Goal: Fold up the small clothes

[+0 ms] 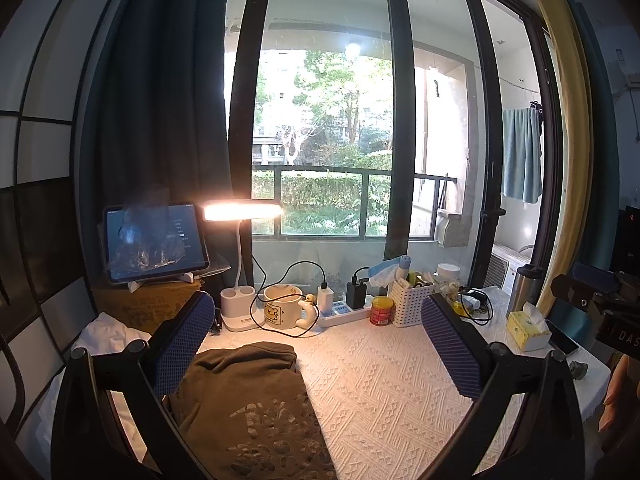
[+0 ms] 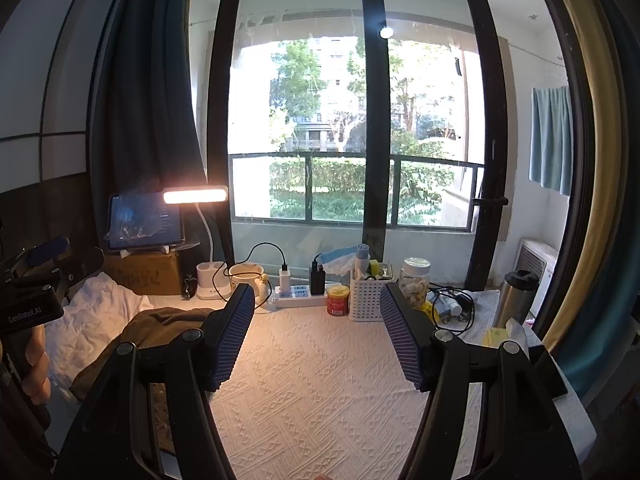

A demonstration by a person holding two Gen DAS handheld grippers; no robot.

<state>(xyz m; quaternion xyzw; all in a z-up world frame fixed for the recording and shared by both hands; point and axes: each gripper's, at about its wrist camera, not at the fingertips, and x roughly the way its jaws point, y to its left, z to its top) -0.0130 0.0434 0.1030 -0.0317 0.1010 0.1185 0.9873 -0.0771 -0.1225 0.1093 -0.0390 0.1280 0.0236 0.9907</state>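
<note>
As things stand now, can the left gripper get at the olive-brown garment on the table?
Probably yes. The left gripper is open, and the olive-brown garment lies just below and between its fingers on the white textured cloth. Nothing lies on top of the garment.

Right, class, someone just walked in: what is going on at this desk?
A person holds two grippers over a white textured tablecloth. The left gripper and the right gripper both hang open, holding nothing. An olive-brown printed garment lies rumpled at the left, beside a white crumpled cloth. Folding has not visibly begun.
</note>
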